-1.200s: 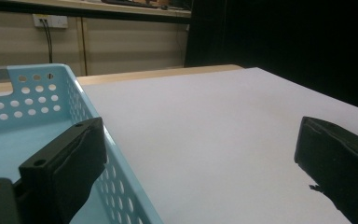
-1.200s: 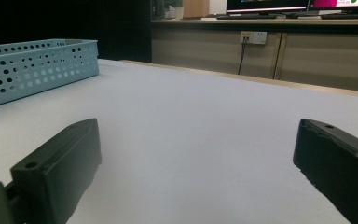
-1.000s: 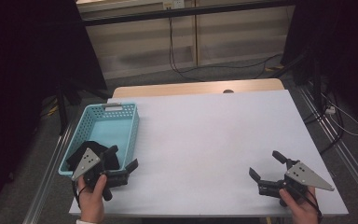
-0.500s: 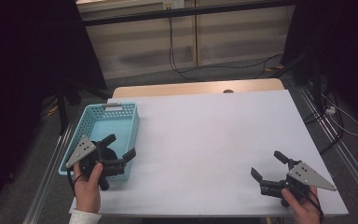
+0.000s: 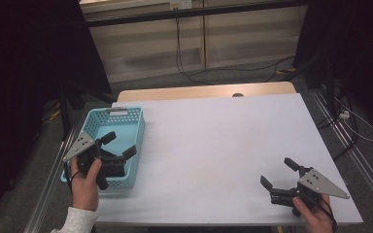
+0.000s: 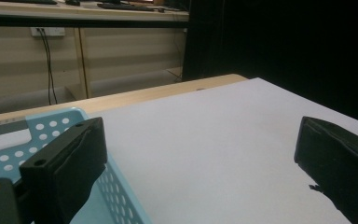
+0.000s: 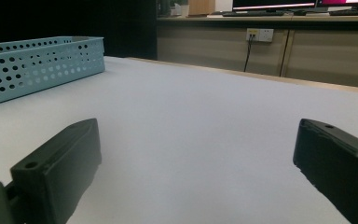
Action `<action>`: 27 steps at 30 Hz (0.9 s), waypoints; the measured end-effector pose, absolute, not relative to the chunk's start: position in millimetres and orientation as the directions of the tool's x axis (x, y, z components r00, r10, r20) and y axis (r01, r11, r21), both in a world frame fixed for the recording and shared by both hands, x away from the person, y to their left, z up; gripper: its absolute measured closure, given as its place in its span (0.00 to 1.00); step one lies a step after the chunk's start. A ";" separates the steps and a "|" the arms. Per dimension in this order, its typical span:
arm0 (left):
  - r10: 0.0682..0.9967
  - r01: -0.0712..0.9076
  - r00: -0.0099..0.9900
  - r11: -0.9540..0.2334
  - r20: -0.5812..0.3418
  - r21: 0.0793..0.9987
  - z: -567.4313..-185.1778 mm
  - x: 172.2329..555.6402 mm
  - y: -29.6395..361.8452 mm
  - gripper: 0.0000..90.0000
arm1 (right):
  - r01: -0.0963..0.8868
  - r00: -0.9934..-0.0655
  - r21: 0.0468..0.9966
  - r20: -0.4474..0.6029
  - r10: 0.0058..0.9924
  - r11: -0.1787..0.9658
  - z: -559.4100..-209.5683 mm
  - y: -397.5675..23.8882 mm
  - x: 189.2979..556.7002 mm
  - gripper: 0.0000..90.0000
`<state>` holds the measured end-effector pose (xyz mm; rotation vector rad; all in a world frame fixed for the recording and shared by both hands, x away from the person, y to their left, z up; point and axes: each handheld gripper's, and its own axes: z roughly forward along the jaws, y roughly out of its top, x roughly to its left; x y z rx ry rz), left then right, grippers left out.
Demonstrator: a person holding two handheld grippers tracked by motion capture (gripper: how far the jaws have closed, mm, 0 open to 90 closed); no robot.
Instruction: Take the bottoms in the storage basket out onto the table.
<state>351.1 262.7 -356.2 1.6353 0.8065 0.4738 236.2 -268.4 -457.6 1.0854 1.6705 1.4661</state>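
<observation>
A light blue perforated basket point(image 5: 135, 127) stands at the left edge of the white table point(image 5: 213, 136). My left gripper point(image 5: 120, 144) hovers over the basket's near half, held in a hand, open with nothing between its jaws. In the left gripper view the left gripper point(image 6: 200, 177) looks across the basket point(image 6: 9, 154) wall onto the bare tabletop. My right gripper point(image 5: 278, 173) rests low at the table's near right corner, open and empty, jaws pointing left. In the right gripper view the right gripper point(image 7: 196, 172) faces the basket point(image 7: 37, 65) far off.
A wooden strip point(image 5: 199, 91) runs along the table's far edge. Beyond it are a cabinet wall and cables on the floor point(image 5: 189, 73). Metal rails flank the table on both sides. Between the basket and my right gripper lies plain white tabletop.
My left gripper has risen and moved forward and left, from the table's near edge to above the basket. The right gripper has barely shifted.
</observation>
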 end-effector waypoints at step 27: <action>0.723 0.308 0.684 -0.166 -0.097 0.937 -353.8 391.2 278.0 0.03 | 0.155 -0.449 0.987 0.036 0.893 0.038 -457.2 -269.0 235.3 0.00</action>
